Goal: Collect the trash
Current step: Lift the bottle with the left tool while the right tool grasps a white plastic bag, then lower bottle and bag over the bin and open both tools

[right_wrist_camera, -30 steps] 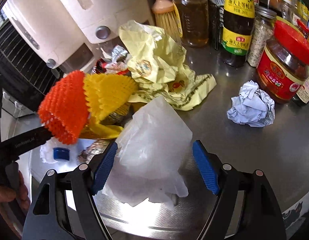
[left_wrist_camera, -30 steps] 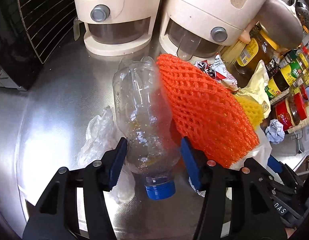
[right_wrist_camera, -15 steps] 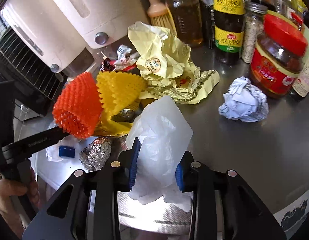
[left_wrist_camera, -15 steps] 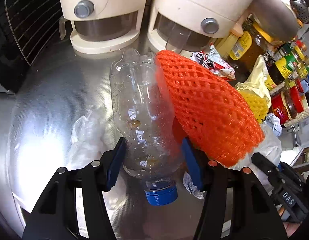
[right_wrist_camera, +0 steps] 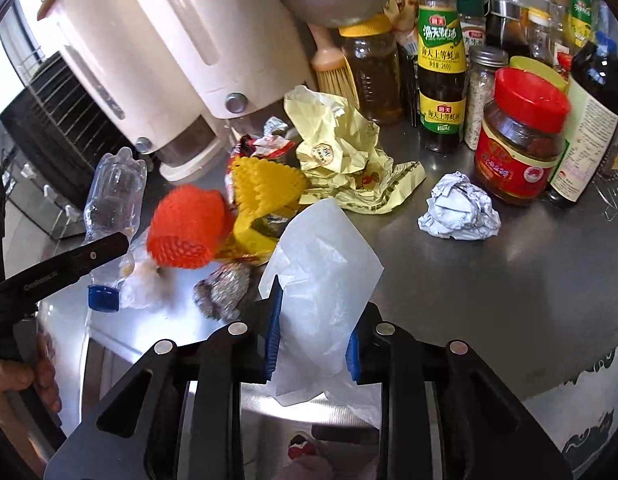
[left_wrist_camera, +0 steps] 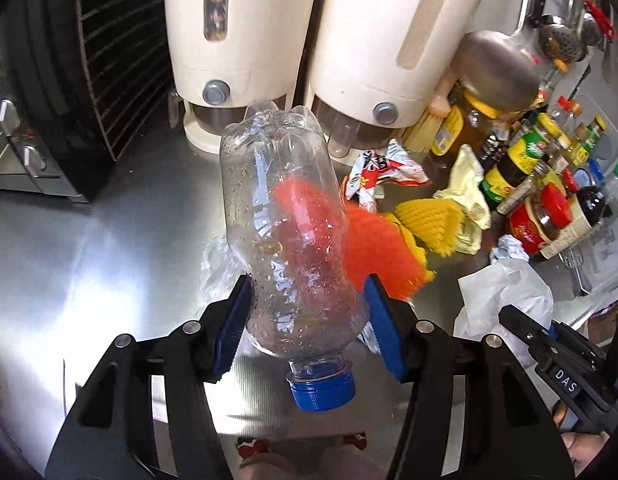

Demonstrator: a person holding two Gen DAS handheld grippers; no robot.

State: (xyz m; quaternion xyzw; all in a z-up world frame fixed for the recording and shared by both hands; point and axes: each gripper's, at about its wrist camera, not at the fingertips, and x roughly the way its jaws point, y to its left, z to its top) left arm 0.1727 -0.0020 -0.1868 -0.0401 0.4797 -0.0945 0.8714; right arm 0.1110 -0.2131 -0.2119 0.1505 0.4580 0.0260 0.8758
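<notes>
My left gripper (left_wrist_camera: 307, 326) is shut on a clear plastic bottle (left_wrist_camera: 289, 236) with a blue cap (left_wrist_camera: 323, 394), held cap-down above the steel counter (left_wrist_camera: 109, 264). My right gripper (right_wrist_camera: 311, 338) is shut on a white plastic bag (right_wrist_camera: 321, 280) and holds it above the counter edge. The bottle (right_wrist_camera: 113, 196) and the left gripper also show in the right wrist view. An orange foam net (right_wrist_camera: 185, 228), a yellow foam net (right_wrist_camera: 265, 186), a foil ball (right_wrist_camera: 223, 290), a yellow wrapper (right_wrist_camera: 345, 156), a crumpled white paper (right_wrist_camera: 459, 212) and a snack wrapper (left_wrist_camera: 379, 170) lie on the counter.
Two cream appliances (left_wrist_camera: 237, 40) stand at the back, a black wire rack (left_wrist_camera: 109, 60) to the left. Sauce bottles and a red-lidded jar (right_wrist_camera: 521, 140) crowd the right. A thin clear bag (right_wrist_camera: 147, 284) lies by the bottle cap.
My left gripper has lifted the bottle up and away from the orange net. My right gripper has closed on the white bag and raised it.
</notes>
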